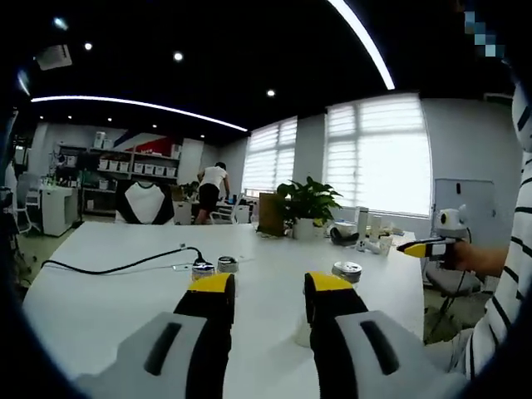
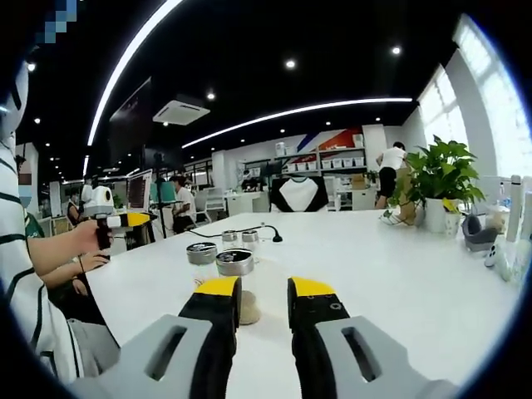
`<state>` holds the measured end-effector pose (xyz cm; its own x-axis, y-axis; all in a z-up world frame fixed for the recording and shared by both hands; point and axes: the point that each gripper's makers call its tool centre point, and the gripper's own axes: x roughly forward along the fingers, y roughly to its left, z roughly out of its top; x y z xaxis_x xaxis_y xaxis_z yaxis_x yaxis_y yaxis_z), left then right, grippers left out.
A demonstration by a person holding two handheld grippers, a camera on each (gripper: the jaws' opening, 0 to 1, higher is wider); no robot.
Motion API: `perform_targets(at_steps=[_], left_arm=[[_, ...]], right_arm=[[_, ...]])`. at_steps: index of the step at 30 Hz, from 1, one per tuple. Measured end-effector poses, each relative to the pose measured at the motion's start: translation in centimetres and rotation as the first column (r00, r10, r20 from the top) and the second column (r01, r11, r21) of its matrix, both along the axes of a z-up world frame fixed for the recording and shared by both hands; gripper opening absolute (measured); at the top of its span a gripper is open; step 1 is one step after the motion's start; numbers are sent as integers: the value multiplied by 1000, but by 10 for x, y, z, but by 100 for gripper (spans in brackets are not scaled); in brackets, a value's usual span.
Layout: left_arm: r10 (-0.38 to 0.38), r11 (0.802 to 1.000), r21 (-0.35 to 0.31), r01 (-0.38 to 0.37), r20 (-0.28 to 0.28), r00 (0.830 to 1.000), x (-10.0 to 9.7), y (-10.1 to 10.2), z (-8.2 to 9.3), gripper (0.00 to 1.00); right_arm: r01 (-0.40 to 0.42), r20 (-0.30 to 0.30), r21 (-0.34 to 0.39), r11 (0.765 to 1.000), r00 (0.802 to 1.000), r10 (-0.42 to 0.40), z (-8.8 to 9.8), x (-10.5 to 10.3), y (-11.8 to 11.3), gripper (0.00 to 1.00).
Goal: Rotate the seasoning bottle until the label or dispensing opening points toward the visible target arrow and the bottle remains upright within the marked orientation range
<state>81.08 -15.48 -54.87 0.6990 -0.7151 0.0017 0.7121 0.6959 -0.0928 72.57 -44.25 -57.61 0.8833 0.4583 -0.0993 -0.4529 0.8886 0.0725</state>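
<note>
Several small clear seasoning bottles with metal lids stand on the white table (image 1: 125,316). In the left gripper view, two bottles (image 1: 214,267) sit just past my left jaw and a third bottle (image 1: 347,270) sits just past my right jaw. My left gripper (image 1: 270,287) is open with nothing between its yellow tips. In the right gripper view, the nearest bottle (image 2: 235,262) stands just beyond the left jaw tip, over a round brownish base (image 2: 248,314). My right gripper (image 2: 264,289) is open and apart from that bottle. More bottles (image 2: 201,252) stand behind. I see no arrow mark.
A black cable (image 1: 116,268) runs across the table's left side. A potted plant (image 2: 440,179) and small items (image 1: 366,233) stand at the far edge. A hand holds the other gripper (image 2: 125,220) off the table's side. A person (image 1: 212,191) stands by shelves at the back.
</note>
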Motion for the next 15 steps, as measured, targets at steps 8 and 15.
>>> perform_targets(at_steps=[8,15], left_arm=[[-43,998,50,42,24,999,20,-16,5,36],[-52,998,47,52,-9,999,36,-26,-1,35]], right_arm=[[-1,0,-5,1000,1000,1,1,-2,3,20],[7,-21,-3,1000,1000,-7,-4,-5,4,18]])
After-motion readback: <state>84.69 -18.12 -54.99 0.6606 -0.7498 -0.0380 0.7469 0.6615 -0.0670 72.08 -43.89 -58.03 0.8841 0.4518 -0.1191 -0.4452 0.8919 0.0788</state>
